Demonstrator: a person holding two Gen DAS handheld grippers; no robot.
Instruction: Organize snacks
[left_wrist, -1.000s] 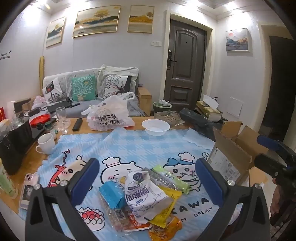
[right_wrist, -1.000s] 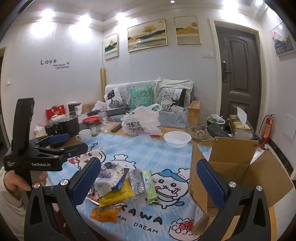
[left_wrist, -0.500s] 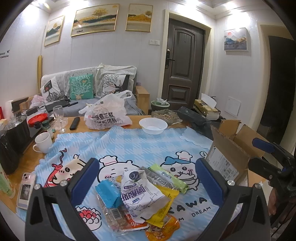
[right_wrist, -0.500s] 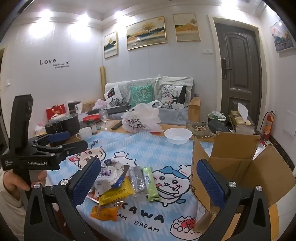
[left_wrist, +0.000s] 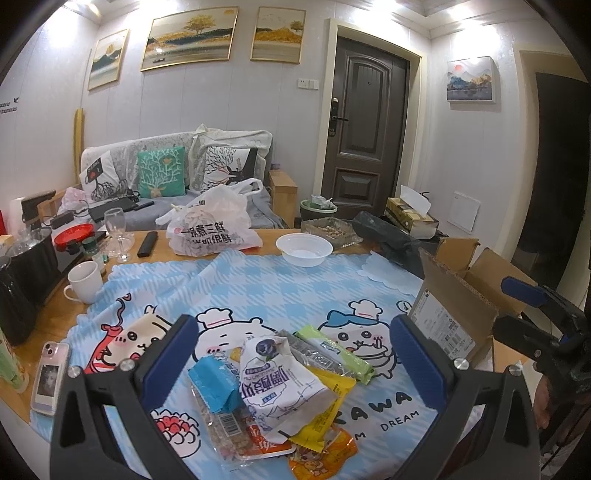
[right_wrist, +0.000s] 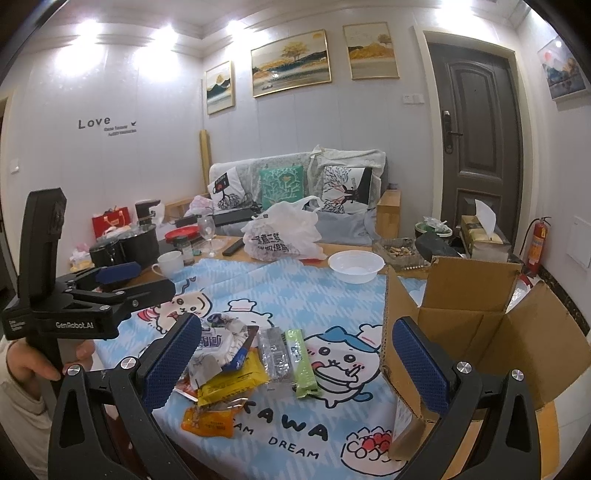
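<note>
A pile of snack packets lies on the blue cartoon tablecloth (left_wrist: 258, 288). It holds a white packet (left_wrist: 280, 384), a blue packet (left_wrist: 214, 384), a green bar (left_wrist: 336, 350), a yellow packet (left_wrist: 328, 402) and an orange packet (left_wrist: 325, 454). My left gripper (left_wrist: 291, 332) hangs open just above and before the pile, holding nothing. An open cardboard box (right_wrist: 480, 332) stands at the right. My right gripper (right_wrist: 297, 328) is open and holds nothing, with the green bar (right_wrist: 301, 362) and the yellow packet (right_wrist: 232, 380) below it. The left gripper (right_wrist: 155, 277) shows at the left of the right wrist view.
At the back of the table are a white bowl (left_wrist: 303, 249), a white plastic bag (left_wrist: 212, 229), a remote (left_wrist: 147, 243), a wine glass (left_wrist: 115, 229) and a white mug (left_wrist: 85, 280). A phone (left_wrist: 50, 373) lies at the left edge. Black pots (right_wrist: 125, 243) stand at the left.
Both views have drifted only slightly and the pile sits a little closer. No packet has moved, and both grippers stay open and hold nothing.
</note>
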